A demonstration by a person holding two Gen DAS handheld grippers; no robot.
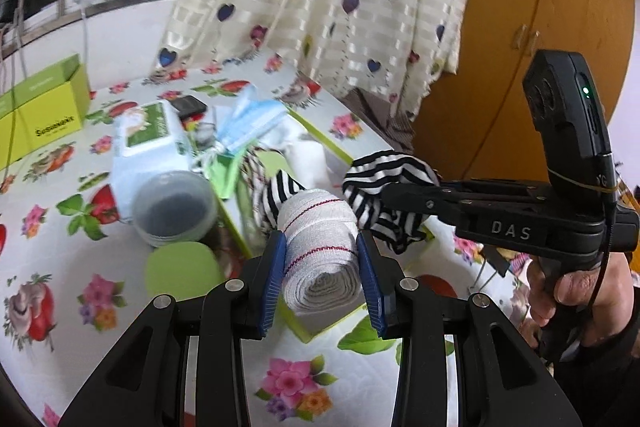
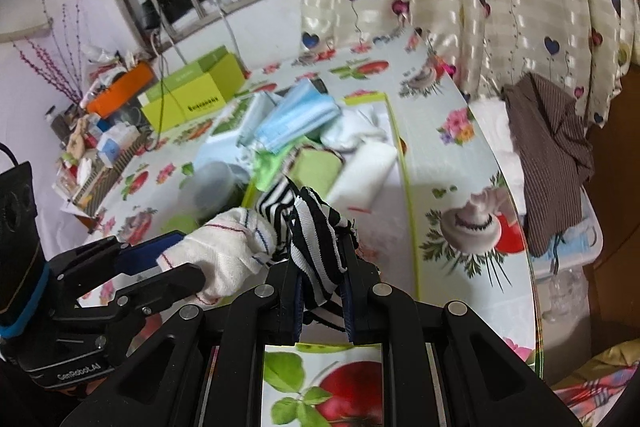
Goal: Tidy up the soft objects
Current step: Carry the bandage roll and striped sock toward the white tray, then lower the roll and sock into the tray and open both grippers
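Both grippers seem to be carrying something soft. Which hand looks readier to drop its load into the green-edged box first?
Probably the right gripper: its striped cloth hangs over the green box. The left gripper, clamping the rolled towel, sits nearer the box's edge.

Left tongs (image 1: pixel 322 267) clamped on a rolled cloth (image 1: pixel 320 251), right tongs (image 2: pixel 322 291) pinched shut on striped fabric (image 2: pixel 316 235).

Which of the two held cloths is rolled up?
The white rolled cloth with red lines, in the left gripper. The right gripper's striped cloth hangs crumpled.
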